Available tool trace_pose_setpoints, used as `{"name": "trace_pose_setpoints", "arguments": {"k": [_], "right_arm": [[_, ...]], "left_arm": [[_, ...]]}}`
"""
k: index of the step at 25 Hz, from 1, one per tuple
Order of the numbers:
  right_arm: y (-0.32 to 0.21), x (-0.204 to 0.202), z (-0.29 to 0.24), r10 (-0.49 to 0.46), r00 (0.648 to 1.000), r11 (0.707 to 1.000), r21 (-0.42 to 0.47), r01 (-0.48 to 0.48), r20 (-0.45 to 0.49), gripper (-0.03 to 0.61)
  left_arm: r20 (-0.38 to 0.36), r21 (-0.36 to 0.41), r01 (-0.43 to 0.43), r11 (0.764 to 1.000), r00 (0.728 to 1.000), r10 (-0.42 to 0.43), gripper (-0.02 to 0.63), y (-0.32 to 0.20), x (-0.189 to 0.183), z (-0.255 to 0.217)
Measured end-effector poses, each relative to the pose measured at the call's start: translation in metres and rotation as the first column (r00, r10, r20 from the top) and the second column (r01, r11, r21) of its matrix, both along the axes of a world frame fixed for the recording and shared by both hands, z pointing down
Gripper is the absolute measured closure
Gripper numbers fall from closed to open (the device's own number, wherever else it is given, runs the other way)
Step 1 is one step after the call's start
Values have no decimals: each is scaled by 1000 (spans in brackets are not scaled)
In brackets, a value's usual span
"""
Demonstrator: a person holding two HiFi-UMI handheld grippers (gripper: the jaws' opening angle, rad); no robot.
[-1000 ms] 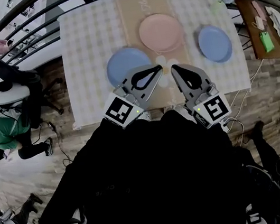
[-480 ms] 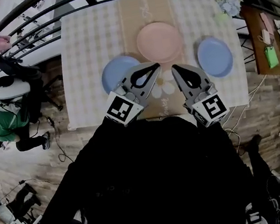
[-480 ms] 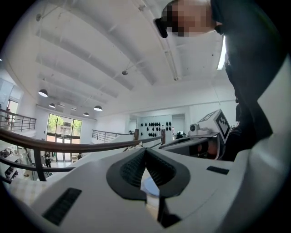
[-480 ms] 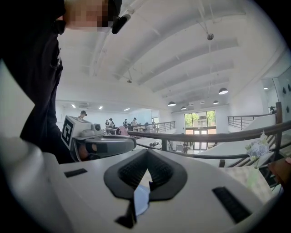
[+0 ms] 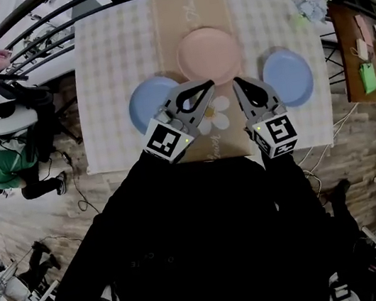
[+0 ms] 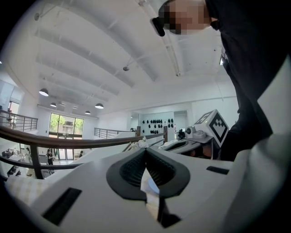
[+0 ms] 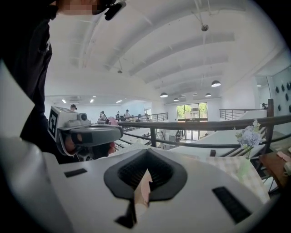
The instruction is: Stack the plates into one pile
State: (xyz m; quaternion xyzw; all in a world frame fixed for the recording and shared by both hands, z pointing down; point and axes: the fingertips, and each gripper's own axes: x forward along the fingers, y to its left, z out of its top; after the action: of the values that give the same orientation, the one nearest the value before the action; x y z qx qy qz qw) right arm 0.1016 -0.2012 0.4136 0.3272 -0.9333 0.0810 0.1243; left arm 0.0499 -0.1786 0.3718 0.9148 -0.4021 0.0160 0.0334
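**A:** How many plates, and where?

**B:** Three, all flat on the checked surface (image 5: 114, 58). There is one pink plate (image 5: 208, 52), upper centre, on the tan runner (image 5: 173, 26). The other two are blue. The left blue plate (image 5: 145, 104) is left of centre and the right blue plate (image 5: 290, 76) is right of centre, both a little lower in the frame than the pink one.

**A:** Are any of them piled?

**B:** Each lies singly, with cloth showing between them.

**A:** And the fingers?

**B:** The left gripper (image 5: 207, 86) reaches in from lower centre with its fingers pressed together at the tips, gripping nothing. Its body overlaps the left blue plate's right rim in the head view, and I cannot tell if it touches. The right gripper (image 5: 239, 84) is just beside it. Its fingers are likewise closed and empty, and they point up toward the gap between the pink plate and the right blue plate. Both sets of tips sit near each other, just below the pink plate.

**A:** What's around that?

**B:** A small bunch of flowers (image 5: 307, 2) stands at the surface's upper right corner. In the right gripper view a railing (image 7: 204, 124) runs behind.
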Motion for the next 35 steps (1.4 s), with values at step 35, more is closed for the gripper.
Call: {"name": "trace_pose_setpoints", "arguments": {"k": [35], "right_arm": [[-154, 51, 228, 245, 938, 882, -345, -321, -246, 474]], "left_arm": [[24, -74, 124, 989, 992, -122, 594, -108, 28, 115]]}}
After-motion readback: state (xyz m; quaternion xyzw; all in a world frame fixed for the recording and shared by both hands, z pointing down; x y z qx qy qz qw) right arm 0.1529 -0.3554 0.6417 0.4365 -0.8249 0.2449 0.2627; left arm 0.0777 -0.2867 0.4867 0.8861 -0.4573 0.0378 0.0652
